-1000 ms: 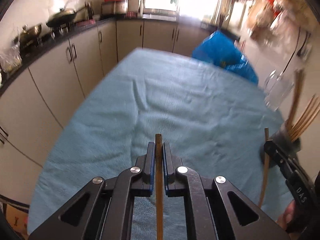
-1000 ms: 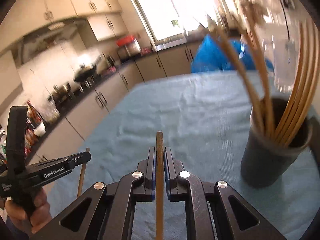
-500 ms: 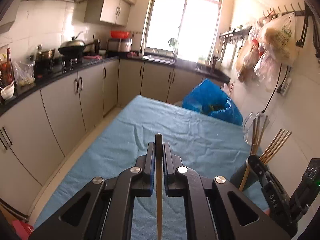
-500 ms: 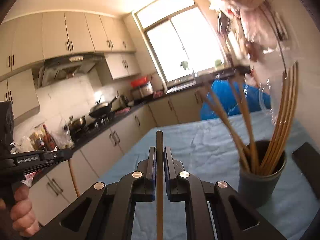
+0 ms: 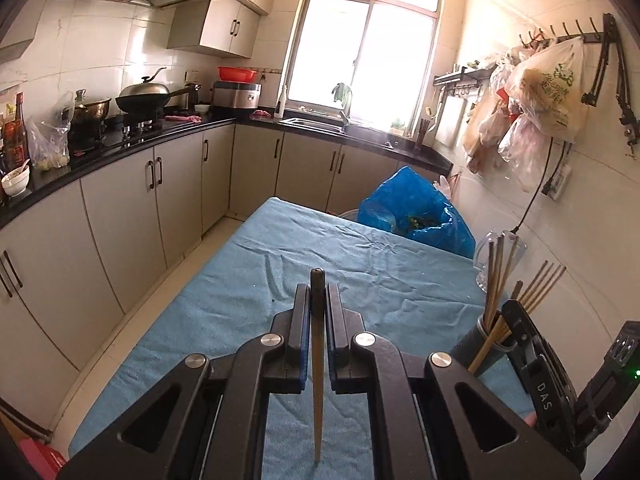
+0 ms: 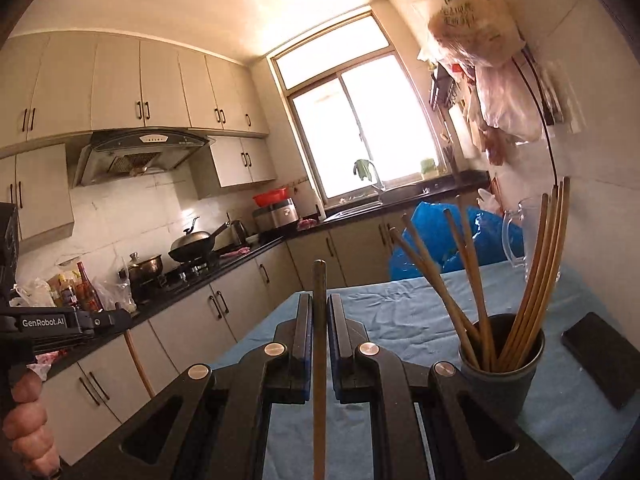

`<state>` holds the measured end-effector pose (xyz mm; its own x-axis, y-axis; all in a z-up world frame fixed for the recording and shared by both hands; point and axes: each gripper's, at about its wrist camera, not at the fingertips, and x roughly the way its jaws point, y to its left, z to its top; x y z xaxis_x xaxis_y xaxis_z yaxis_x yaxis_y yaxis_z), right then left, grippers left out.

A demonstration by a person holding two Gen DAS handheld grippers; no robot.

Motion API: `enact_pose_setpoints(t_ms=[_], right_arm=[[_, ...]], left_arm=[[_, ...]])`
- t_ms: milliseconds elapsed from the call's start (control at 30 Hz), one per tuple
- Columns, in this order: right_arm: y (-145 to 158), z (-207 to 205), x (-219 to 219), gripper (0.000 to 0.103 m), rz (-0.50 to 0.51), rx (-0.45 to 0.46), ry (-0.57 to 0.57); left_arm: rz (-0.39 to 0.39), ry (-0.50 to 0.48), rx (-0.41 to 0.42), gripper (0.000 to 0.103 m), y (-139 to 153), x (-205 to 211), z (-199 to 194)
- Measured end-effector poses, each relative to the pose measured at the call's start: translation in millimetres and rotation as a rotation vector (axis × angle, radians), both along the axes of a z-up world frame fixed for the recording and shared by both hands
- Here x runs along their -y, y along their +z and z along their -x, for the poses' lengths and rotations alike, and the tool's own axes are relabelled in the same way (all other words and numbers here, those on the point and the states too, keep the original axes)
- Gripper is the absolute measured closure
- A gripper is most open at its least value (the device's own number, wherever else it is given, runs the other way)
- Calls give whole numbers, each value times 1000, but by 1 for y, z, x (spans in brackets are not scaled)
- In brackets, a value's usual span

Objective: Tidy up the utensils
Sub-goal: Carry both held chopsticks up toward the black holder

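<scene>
Aloft, both claws point(image 5: 318, 300) point(image 6: 319, 312) around chopsticks point(image 5: 317, 360) point(image 6: 319, 360).

Bright daylight is let in through the window point(image 5: 370, 46) at twelve o'clock, above the sink point(image 5: 314, 123). Beige cabinets point(image 5: 120, 208) are seen running under a black counter point(image 5: 120, 142) at nine o'clock, with white wall tiles point(image 5: 96, 64) behind. Plastic bags point(image 5: 536, 92) are hung on the wall at two o'clock. A blue tablecloth point(image 5: 248, 312) is spread at six o'clock.
</scene>
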<state>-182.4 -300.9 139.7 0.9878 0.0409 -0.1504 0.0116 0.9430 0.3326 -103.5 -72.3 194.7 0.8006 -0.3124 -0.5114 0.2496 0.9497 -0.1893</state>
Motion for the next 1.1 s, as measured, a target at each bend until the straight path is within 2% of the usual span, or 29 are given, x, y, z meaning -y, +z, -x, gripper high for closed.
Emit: enact_pose_setpoints(t_ms=[167, 367, 600, 1100], right_arm=[[7, 15, -9, 95, 24, 11, -22], [11, 36, -3, 95, -14, 1, -47], [25, 62, 2, 95, -5, 2, -96], [41, 86, 3, 95, 35, -7, -171]], left_arm=[[20, -16, 0, 96, 3, -3, 8], [38, -41, 8, 96, 6, -6, 18], [62, -85, 25, 96, 13, -8, 33], [38, -148, 23, 96, 3, 2, 45]])
